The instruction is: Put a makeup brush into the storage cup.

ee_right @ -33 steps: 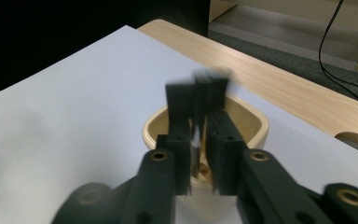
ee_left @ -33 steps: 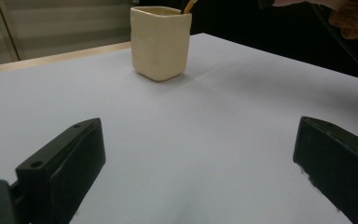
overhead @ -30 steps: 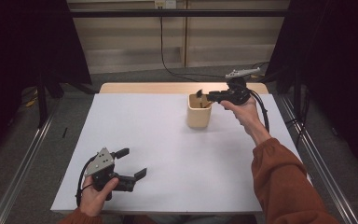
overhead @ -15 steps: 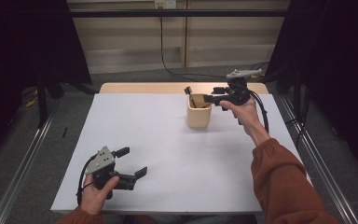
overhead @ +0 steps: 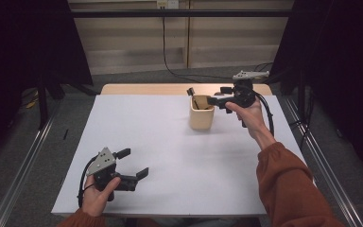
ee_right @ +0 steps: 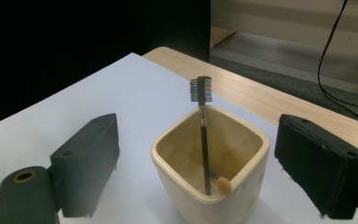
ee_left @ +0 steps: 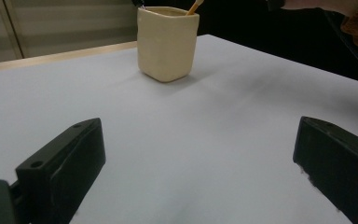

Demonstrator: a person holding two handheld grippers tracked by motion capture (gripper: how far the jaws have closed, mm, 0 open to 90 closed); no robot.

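Near the counter's (overhead: 170, 142) far edge, the right tool (ee_right: 196, 168), jaws just opening and empty, is flanking the cup (ee_right: 209, 186); pulling back carelessly risks clipping the brush (ee_right: 202, 126) and tipping it. The left tool (ee_left: 191, 177) is sitting open.

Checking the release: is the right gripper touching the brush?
Apart. The right gripper view shows the right gripper open, brush standing free in the cup.

The person is wearing rust-orange sleeves (overhead: 290, 189), and each black two-jaw gripper, the left gripper (overhead: 136, 163) and the right gripper (overhead: 201, 96), is carrying a grey three-cornered plate on top and trailing a black cable behind.
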